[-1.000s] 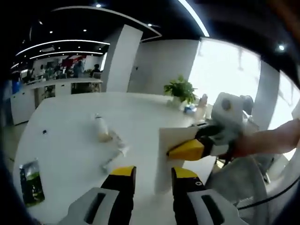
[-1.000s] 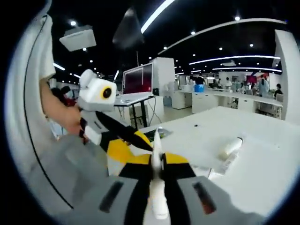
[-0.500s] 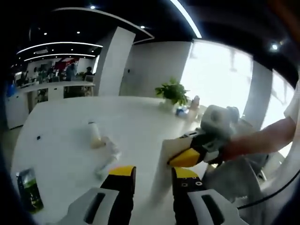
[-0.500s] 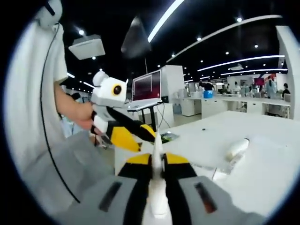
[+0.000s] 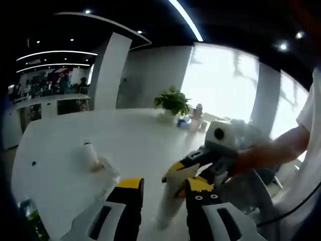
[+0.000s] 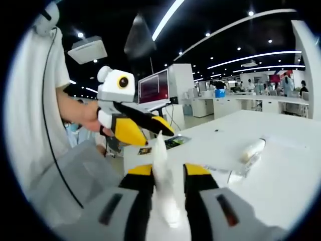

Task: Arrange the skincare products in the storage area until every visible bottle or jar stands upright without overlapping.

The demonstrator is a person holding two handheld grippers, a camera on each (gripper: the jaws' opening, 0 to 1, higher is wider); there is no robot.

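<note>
In the left gripper view, your left gripper stands with its jaws parted and clasps nothing firmly. 1 white tube hangs slanted between them, its upper end at the tips of the right gripper. On the white table: 1 bottle lying flat and, touching it, 1 more tube, also flat. Well apart, near the far edge: 1 potted plant with small containers just beside it. A green packet lies at the near corner.

In the right gripper view, your right gripper has its jaws spread, a gap showing on 1 side of the white tube, so released rather than clenched. What bears the tube you cannot tell. The left gripper points at its top. Bottle and flat tube lie beyond.

Progress, as judged: little done, 3 items to stand, none upright. Each gripper crowds the other around the tube.
</note>
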